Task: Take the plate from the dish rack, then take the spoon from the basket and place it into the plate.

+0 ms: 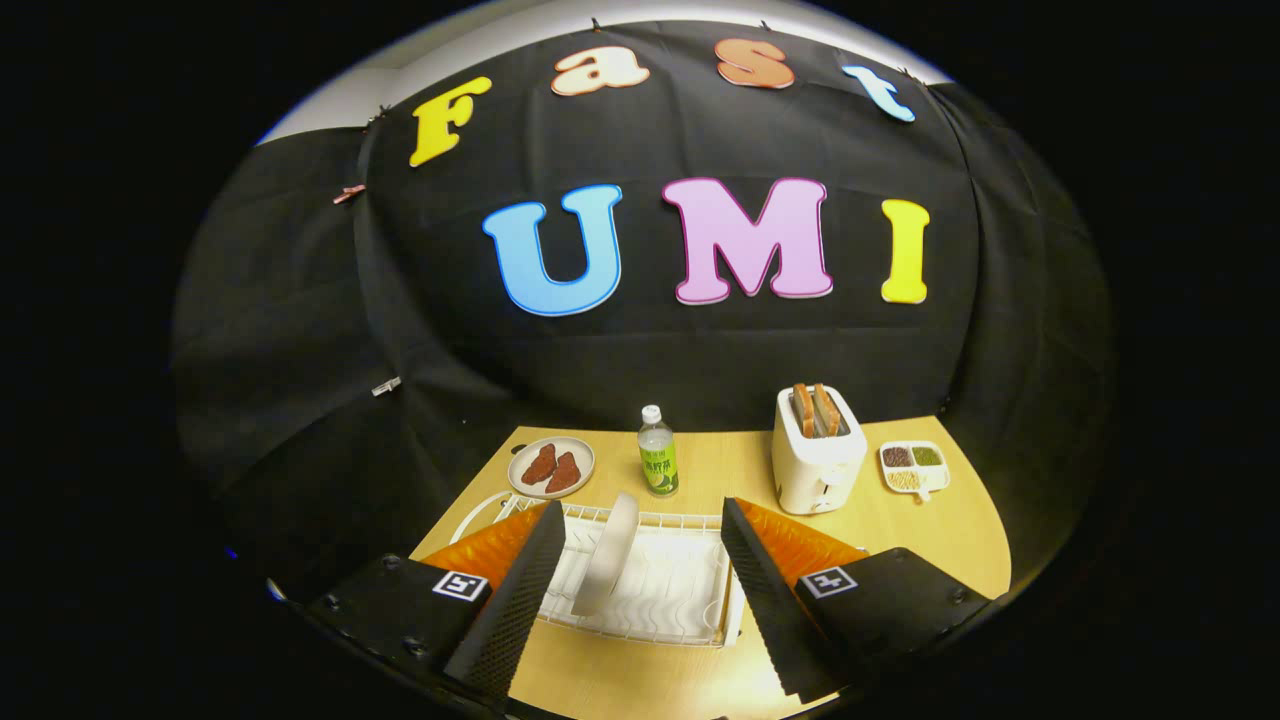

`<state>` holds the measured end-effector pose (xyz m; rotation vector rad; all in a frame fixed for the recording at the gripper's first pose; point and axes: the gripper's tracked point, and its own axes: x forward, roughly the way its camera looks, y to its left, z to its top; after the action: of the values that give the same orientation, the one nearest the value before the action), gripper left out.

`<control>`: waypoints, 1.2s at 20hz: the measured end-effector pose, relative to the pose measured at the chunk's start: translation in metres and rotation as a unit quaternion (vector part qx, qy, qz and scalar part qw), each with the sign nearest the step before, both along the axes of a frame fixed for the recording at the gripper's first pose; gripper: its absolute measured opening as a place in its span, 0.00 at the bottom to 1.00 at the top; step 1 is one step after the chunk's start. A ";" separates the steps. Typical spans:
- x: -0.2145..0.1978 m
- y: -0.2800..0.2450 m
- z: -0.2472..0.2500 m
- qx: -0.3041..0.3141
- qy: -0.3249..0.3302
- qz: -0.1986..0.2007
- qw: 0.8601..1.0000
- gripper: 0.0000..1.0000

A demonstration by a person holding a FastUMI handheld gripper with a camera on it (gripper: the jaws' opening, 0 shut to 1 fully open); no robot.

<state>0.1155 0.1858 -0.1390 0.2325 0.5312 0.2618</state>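
A white plate (606,553) stands on edge in the white wire dish rack (672,615) on the wooden table. My gripper (640,520) hovers above the rack, open, its two fingers spread wide to either side of the plate and touching nothing. The plate sits between the fingers, closer to the left one. A white basket rim (478,512) peeks out behind the left finger; I cannot make out a spoon.
Beyond the rack stand a plate with two reddish pieces (551,467), a green-labelled bottle (657,452), a white toaster (817,450) holding bread, and a small divided dish (913,467) at the right. Black cloth walls close the back and sides.
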 end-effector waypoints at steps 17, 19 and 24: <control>0.039 0.082 -0.161 0.006 0.238 -0.077 0.968 0.66; 0.038 0.082 -0.166 -0.021 0.239 -0.071 0.968 0.46; 0.044 0.071 -0.159 -0.098 0.208 -0.060 0.971 0.33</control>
<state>0.1593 0.2570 -0.2977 0.1259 0.9496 0.0394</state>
